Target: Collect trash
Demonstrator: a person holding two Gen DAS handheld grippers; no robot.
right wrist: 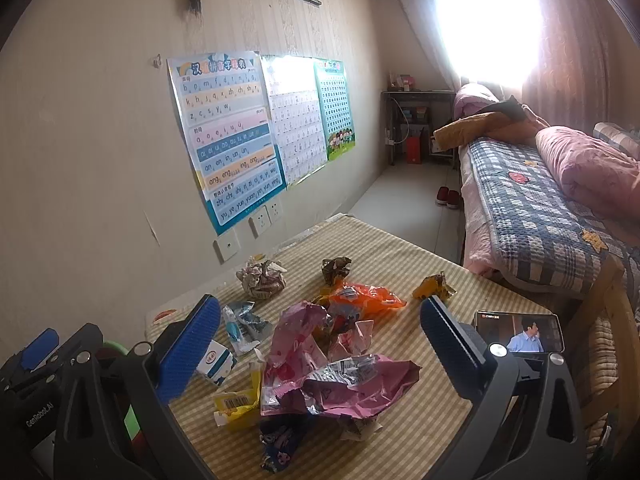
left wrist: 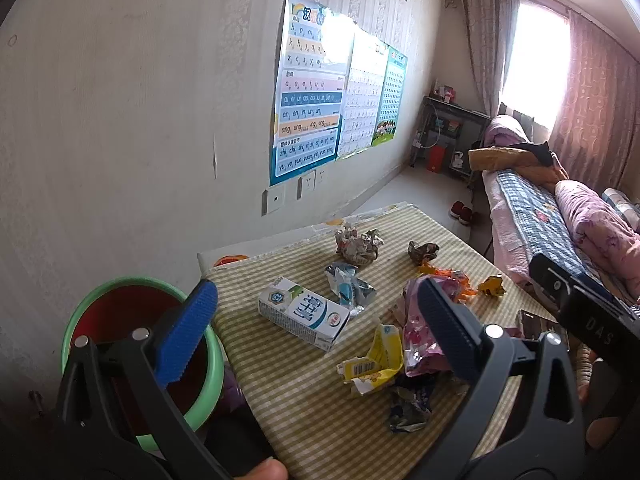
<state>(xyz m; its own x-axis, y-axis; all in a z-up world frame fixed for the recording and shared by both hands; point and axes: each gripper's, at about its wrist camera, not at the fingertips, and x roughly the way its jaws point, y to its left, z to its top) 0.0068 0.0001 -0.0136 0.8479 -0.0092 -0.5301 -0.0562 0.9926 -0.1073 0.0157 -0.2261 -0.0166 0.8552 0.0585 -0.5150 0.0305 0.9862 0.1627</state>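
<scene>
Trash lies on a table with a checked cloth (left wrist: 288, 408): a white milk carton (left wrist: 304, 314), a crumpled paper ball (left wrist: 358, 244), a blue-white wrapper (left wrist: 348, 286), a yellow wrapper (left wrist: 376, 360), a pink bag (right wrist: 320, 376), an orange wrapper (right wrist: 360, 300) and a small yellow wrapper (right wrist: 434, 286). A green-rimmed red bin (left wrist: 132, 316) stands left of the table. My left gripper (left wrist: 320, 332) is open, above the carton's near side, empty. My right gripper (right wrist: 320, 344) is open and empty over the pink bag.
A phone playing video (right wrist: 520, 332) lies at the table's right edge. A bed with quilts (right wrist: 540, 208) runs along the right. Posters (right wrist: 228, 140) hang on the wall behind the table. Red slippers (right wrist: 448, 198) sit on the floor.
</scene>
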